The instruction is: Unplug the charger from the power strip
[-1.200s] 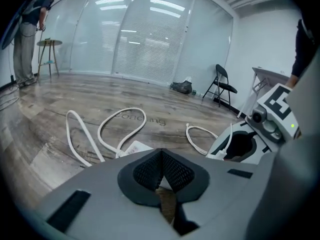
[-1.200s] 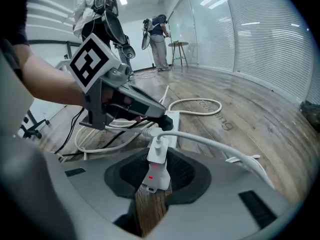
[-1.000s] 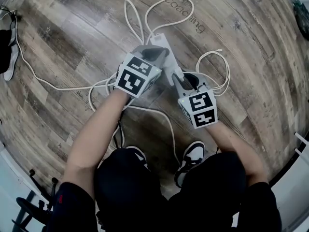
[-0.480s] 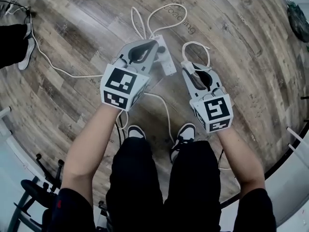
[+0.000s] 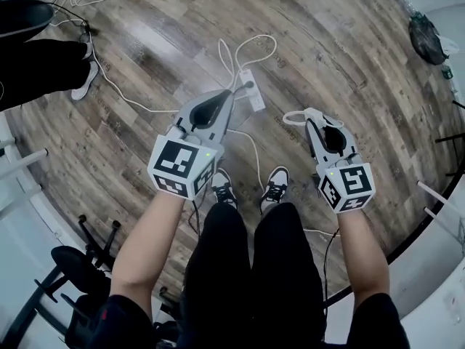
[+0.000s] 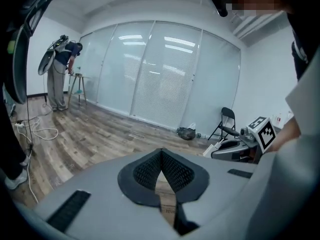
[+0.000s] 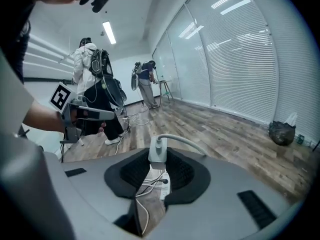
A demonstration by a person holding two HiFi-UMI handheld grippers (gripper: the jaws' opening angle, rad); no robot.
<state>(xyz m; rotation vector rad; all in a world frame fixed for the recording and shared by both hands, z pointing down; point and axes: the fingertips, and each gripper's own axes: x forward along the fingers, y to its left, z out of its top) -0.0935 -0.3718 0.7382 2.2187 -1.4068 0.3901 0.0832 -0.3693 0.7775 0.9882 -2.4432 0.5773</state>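
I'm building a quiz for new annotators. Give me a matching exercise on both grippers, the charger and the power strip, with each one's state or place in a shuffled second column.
Column one:
1. left gripper
2. right gripper
3. charger
4. power strip

Column two:
A. lying on the wooden floor
B. jaws closed on the charger
C. held in the air, unplugged
D. jaws together, nothing between them

Pairs: 1-D, 2-B, 3-C, 4-A
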